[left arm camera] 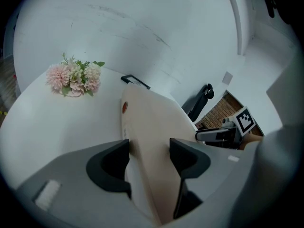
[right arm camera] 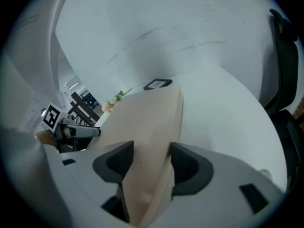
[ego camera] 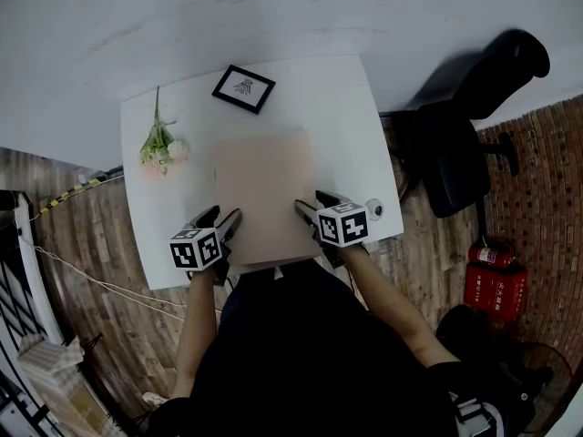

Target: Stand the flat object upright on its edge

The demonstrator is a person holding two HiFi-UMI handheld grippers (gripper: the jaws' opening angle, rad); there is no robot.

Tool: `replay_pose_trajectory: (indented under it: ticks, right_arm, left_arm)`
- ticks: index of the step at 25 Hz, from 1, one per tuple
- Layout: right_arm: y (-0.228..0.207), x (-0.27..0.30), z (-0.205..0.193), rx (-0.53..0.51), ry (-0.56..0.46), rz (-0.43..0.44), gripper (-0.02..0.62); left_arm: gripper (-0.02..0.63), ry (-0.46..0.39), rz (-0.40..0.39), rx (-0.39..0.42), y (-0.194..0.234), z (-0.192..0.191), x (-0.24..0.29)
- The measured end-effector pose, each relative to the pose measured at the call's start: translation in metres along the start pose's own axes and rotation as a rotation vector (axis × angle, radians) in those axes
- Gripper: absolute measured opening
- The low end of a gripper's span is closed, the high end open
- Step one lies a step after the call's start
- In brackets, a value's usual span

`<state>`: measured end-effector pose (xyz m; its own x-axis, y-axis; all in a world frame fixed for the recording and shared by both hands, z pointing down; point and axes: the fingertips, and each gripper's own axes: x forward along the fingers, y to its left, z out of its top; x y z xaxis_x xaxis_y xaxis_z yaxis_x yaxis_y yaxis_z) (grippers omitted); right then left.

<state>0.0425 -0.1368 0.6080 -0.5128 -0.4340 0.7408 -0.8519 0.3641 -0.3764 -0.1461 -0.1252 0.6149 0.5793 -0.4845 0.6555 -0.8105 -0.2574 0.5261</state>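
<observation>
Mostly matt, smooth finishes.
The beige board (ego camera: 264,189) looks smooth and matt, like card; the white surface (ego camera: 346,107) is smooth with a faint sheen. The fingers (left arm camera: 110,165) are dark matt plastic. The floor (ego camera: 82,235) at the frame's left is grained wood plank; the flowers (ego camera: 162,148) look like cloth.

On the surface (ego camera: 337,107), the board (ego camera: 264,185) lies between my left tongs (ego camera: 221,217) and right tongs (ego camera: 315,202), flowers (ego camera: 162,148) on its left, frame (ego camera: 243,88) behind it.
</observation>
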Motion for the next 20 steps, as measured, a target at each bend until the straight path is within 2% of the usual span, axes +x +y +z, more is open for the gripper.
replay_pose_trajectory:
  ticks: [10,20]
  right_arm:
    - [0.008,-0.012,0.024,-0.026,-0.059,0.008,0.238]
    - [0.018,-0.006,0.033,0.005,-0.094,0.076,0.238]
  left_arm:
    - [0.273,-0.050,0.008,0.002,-0.013,0.018,-0.019]
    - [0.273,-0.148,0.039,0.071,-0.029,0.059,-0.055]
